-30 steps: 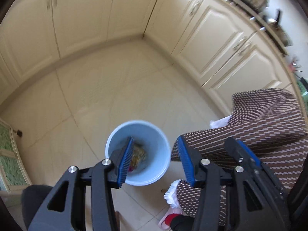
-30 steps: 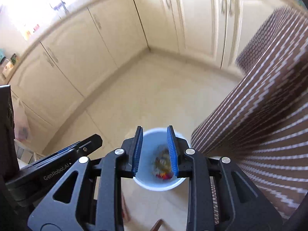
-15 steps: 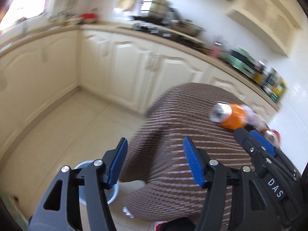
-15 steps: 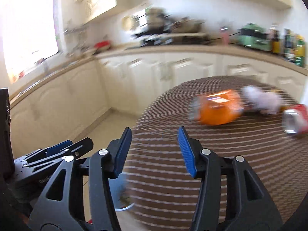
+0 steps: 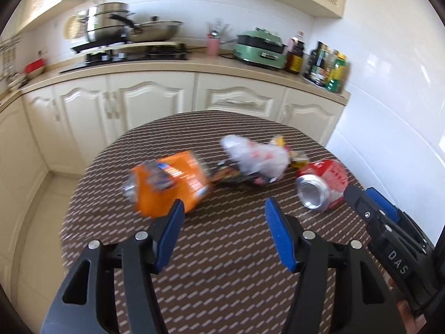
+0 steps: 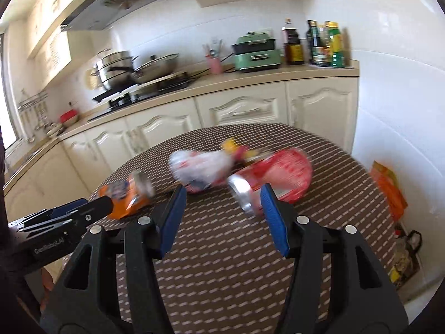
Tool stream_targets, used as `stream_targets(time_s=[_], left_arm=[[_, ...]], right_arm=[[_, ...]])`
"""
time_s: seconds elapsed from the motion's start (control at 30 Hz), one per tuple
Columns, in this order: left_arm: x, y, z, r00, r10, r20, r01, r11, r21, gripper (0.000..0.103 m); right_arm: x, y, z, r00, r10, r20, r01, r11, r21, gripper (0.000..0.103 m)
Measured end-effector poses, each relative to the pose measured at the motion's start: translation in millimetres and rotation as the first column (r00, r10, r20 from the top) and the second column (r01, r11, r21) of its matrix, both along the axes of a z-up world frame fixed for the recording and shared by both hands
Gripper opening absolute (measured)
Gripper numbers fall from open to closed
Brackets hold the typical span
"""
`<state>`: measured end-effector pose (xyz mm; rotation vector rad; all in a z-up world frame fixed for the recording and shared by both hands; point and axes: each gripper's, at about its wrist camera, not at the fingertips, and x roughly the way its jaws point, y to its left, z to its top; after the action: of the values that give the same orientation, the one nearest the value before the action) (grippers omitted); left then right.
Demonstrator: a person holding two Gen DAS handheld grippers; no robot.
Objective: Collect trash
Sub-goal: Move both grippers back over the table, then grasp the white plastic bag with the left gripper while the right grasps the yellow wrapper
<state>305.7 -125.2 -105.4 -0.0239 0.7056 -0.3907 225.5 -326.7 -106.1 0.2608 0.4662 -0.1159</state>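
Trash lies on a round table with a brown striped cloth (image 5: 222, 272): a crushed orange can (image 5: 169, 183), a crumpled white plastic bag (image 5: 256, 158), a dented red can (image 5: 322, 186) and small yellow wrappers (image 5: 297, 158). My left gripper (image 5: 224, 206) hangs open above the cloth, nearer than the orange can, with nothing between its blue pads. In the right wrist view my right gripper (image 6: 224, 192) has its jaws opening and empty; the red can (image 6: 272, 178) lies just beyond its right pad. The white bag (image 6: 200, 167) and the orange can (image 6: 128, 194) lie further left. All of it is blurred.
Cream cabinets (image 5: 155, 103) and a counter carrying pots (image 5: 111, 27), a green appliance (image 5: 261, 47) and bottles (image 5: 328, 66) run behind the table. A white wall (image 6: 395, 111) stands to the right, with an orange bag (image 6: 389, 192) on the floor beside it.
Both views swung up from the blue bin on the floor to the tabletop with the trash. The right gripper's jaws widened from nearly shut; the left ones widened a little.
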Motion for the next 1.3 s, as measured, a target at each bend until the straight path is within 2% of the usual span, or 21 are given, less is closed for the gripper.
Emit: stream_targets(time_s=[0.27, 0.47, 0.67, 0.73, 0.77, 0.8, 0.83, 0.87, 0.93, 1.13, 1.3], left_arm=[[52, -69, -4, 0.997, -0.067, -0.025, 0.068, 0.997, 0.046, 0.06], [93, -96, -16, 0.991, -0.073, -0.112, 0.08, 0.995, 0.055, 0.062], [112, -117, -31, 0.984, -0.078, -0.162, 0.099, 0.987, 0.128, 0.063], [115, -117, -33, 0.985, -0.062, -0.161, 0.085, 0.986, 0.143, 0.053], [116, -115, -33, 0.984, -0.062, -0.168, 0.085, 0.987, 0.137, 0.044], [117, -113, -32, 0.982, -0.071, -0.175, 0.092, 0.989, 0.116, 0.019], [118, -111, -32, 0.978, -0.081, -0.194, 0.101, 0.99, 0.094, 0.008], [120, -109, -32, 0.976, -0.082, -0.202, 0.101, 0.991, 0.085, 0.004], [118, -103, -28, 0.982, -0.066, -0.175, 0.081, 0.994, 0.078, 0.003], [111, -73, 1, 0.996, 0.013, -0.093, -0.014, 1.0, -0.012, 0.001], [110, -54, 20, 0.995, 0.091, -0.032, -0.093, 0.994, -0.052, 0.001]], right_arm=[[32, -49, 4, 0.998, -0.056, -0.018, 0.056, 0.998, -0.007, 0.057], [58, -70, 4, 0.998, -0.048, -0.047, 0.049, 0.999, 0.004, 0.058], [82, -78, 5, 0.997, -0.016, -0.077, 0.017, 1.0, 0.009, 0.06], [88, -78, 4, 0.996, -0.008, -0.091, 0.009, 1.0, 0.005, 0.06], [91, -79, 5, 0.995, -0.005, -0.097, 0.005, 1.0, 0.001, 0.06], [94, -80, 5, 0.995, -0.002, -0.103, 0.002, 1.0, -0.001, 0.06], [96, -80, 5, 0.994, 0.001, -0.108, -0.002, 1.0, -0.002, 0.06], [99, -80, 6, 0.994, 0.006, -0.113, -0.006, 1.0, -0.003, 0.06], [103, -81, 6, 0.993, 0.009, -0.122, -0.01, 1.0, -0.008, 0.06], [125, -70, 7, 0.982, 0.061, -0.181, -0.068, 0.997, -0.033, 0.061], [162, -46, 2, 0.947, 0.133, -0.292, -0.167, 0.982, -0.094, 0.062]])
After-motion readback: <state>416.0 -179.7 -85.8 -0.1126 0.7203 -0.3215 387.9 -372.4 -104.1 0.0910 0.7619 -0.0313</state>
